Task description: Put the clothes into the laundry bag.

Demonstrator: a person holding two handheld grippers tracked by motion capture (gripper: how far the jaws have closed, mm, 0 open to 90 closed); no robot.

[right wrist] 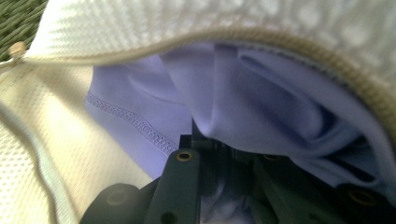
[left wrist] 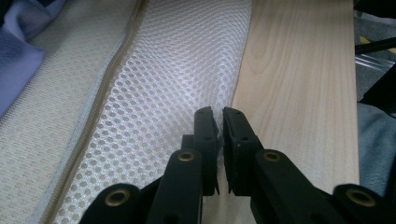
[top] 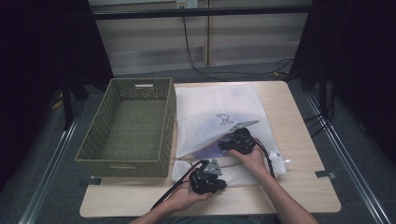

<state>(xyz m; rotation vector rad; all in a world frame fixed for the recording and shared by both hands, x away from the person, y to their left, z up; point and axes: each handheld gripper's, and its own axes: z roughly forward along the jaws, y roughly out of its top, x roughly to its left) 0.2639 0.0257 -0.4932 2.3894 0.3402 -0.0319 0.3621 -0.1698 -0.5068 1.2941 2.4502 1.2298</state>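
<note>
A white mesh laundry bag (top: 212,100) lies on the wooden table (top: 303,186), its zipped side open toward me. A lavender garment (top: 208,150) sits inside the opening. My right gripper (top: 223,145) reaches into that opening. In the right gripper view its jaws stand close together, with lavender cloth (right wrist: 261,93) between and draped over them, hiding the tips under the lifted mesh flap (right wrist: 140,23). My left gripper (top: 220,185) is at the bag's near edge. It (left wrist: 219,114) is shut on the rim of the mesh (left wrist: 168,79), beside the zipper (left wrist: 108,81).
A green woven basket (top: 123,167) stands at the left of the table, touching the bag's left side. Bare wood runs along the front edge and the right side. Black cables trail from both grippers. Dark curtains and stand legs flank the table.
</note>
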